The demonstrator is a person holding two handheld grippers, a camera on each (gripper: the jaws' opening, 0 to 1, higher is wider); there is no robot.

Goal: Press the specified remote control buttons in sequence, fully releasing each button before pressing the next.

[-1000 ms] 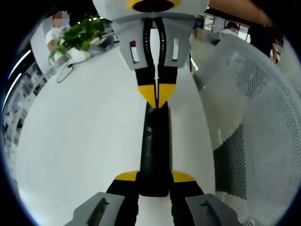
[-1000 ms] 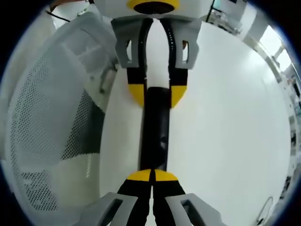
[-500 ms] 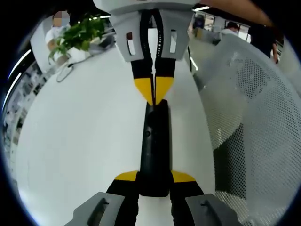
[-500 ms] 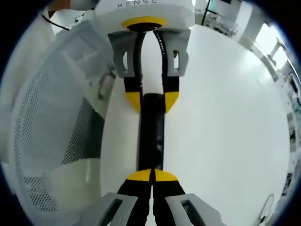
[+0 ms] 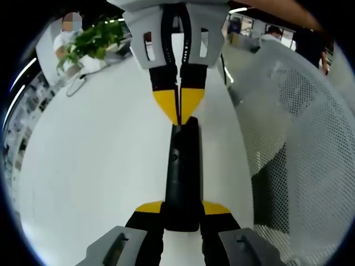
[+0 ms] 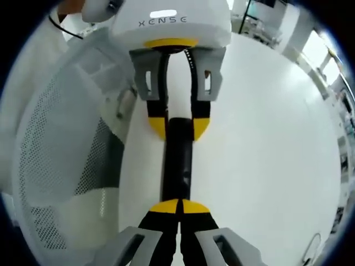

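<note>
A slim black remote control (image 5: pixel 182 172) lies lengthwise over the white table (image 5: pixel 94 166). My left gripper (image 5: pixel 182 211) is shut on its near end, one yellow-tipped jaw on each side. My right gripper (image 5: pixel 178 112) comes down from the top of the left gripper view, jaws shut together, tips at the remote's far end. In the right gripper view the remote (image 6: pixel 177 160) runs from my shut right gripper (image 6: pixel 178 206) up to the left gripper (image 6: pixel 178 126), which clamps its other end. Whether the tips press a button cannot be told.
A white mesh chair back (image 5: pixel 299 138) stands close beside the table, also seen in the right gripper view as the chair (image 6: pixel 61 144). A green plant (image 5: pixel 91 41) and a cable (image 5: pixel 75 88) sit at the table's far end, near a seated person.
My right gripper has drawn back and tilted a little, so the left gripper looks smaller and farther in its view. Its shut tips stay at the remote's end. The left gripper keeps its hold.
</note>
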